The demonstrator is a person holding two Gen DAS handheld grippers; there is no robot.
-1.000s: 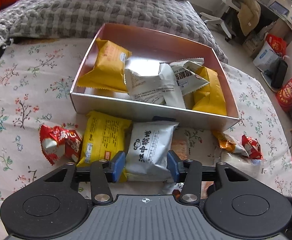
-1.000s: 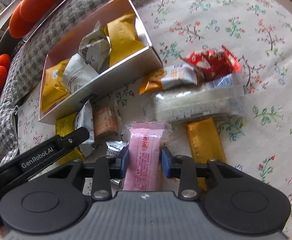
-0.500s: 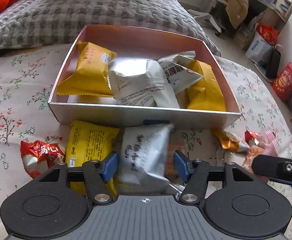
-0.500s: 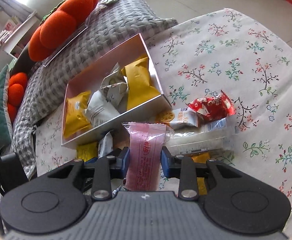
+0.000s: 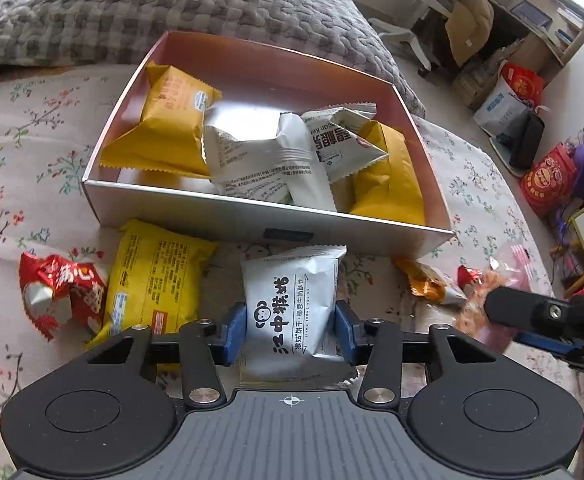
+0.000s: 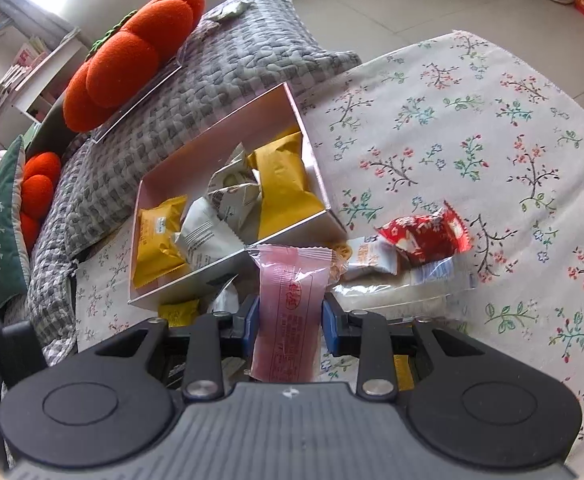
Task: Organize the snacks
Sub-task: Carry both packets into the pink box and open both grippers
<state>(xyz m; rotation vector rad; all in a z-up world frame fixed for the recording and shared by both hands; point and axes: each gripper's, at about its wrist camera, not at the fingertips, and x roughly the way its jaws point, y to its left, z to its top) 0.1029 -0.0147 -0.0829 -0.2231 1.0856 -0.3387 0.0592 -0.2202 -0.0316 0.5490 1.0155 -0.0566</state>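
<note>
An open pink box (image 5: 252, 216) (image 6: 228, 128) on the flowered cloth holds yellow and white snack packets. My left gripper (image 5: 290, 332) is shut on a white packet with black print (image 5: 292, 304), held just in front of the box's near wall. My right gripper (image 6: 290, 326) is shut on a pink packet (image 6: 290, 308), held above the cloth near the box's corner. The right gripper also shows at the right edge of the left wrist view (image 5: 548, 320).
Loose on the cloth: a yellow packet (image 5: 152, 280), a red packet (image 5: 60, 292), an orange-and-white packet (image 6: 372, 258), another red packet (image 6: 424, 236), and a long clear pack (image 6: 404, 288). A grey quilted cushion (image 5: 172, 8) lies behind the box. Orange pillows (image 6: 132, 52) sit further back.
Both grippers have risen with their packets. The left one closed in on the white packet and lifted it upright. The right one carried the pink packet up, closer to the box.
</note>
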